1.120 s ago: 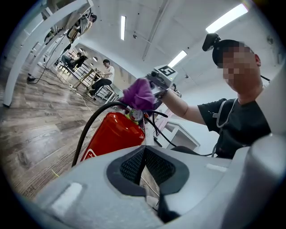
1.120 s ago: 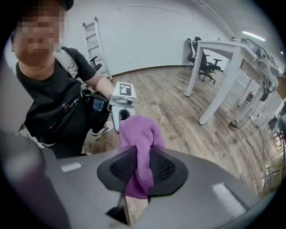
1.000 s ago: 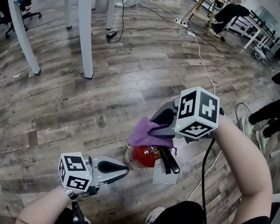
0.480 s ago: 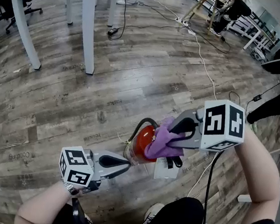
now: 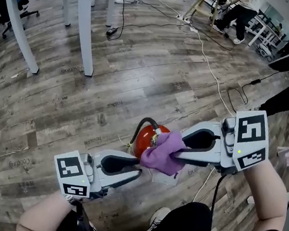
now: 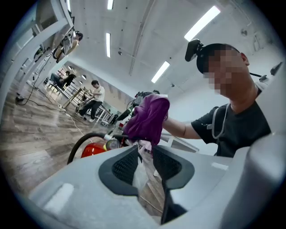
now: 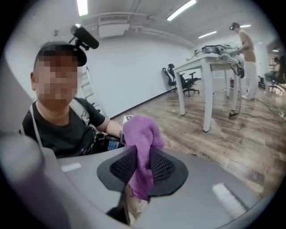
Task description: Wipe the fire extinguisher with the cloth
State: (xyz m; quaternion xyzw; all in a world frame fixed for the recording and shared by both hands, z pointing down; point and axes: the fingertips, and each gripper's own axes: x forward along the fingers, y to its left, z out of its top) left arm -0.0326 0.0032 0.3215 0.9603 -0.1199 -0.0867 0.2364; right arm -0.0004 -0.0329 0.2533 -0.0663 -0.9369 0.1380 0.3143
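Open-plan office or lab workspace. White tall-legged tables stand on a grey-brown wood-plank floor, with black swivel chairs, trailing white cables and long ceiling strip lights.

so the right gripper lifted the purple cloth off the fire extinguisher, red top showing now, and the left gripper rose too, jaws just opening with nothing between them
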